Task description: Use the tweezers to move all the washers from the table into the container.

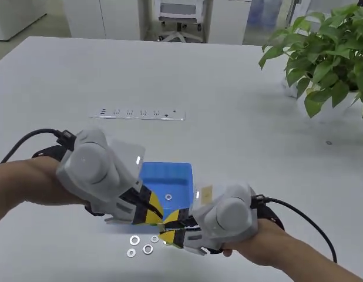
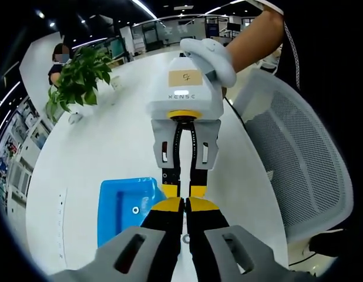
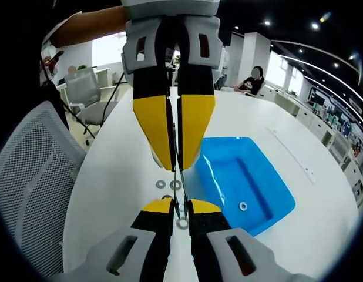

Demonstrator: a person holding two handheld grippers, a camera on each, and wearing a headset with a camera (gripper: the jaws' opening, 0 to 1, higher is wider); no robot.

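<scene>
The jaws of the left gripper [image 2: 185, 204] are closed to a thin slit, and so are the jaws of the right gripper [image 3: 181, 205]. The two pairs meet tip to tip just in front of the blue container [image 1: 170, 170]. In the right gripper view the slim metal tweezers [image 3: 179, 197] run from one slit into the other, so both pairs seem to pinch them. I cannot tell which pair carries the load.

In the head view the left gripper reaches in from the left of the container, over its near left corner. A flat strip of sockets [image 1: 137, 113] lies in the white table [image 1: 228, 106] well behind the container.

One washer [image 1: 168, 197] lies inside the container on its floor. A small cluster of washers [image 1: 147, 249] lies on the table just in front of the container, below the meeting jaws. In the right gripper view one of them [image 3: 181, 223] sits directly under the tweezers' tip.

The right gripper comes in from the right of the container, at its near right corner. A potted plant [image 1: 328, 53] stands far off to the right, behind the container.
</scene>
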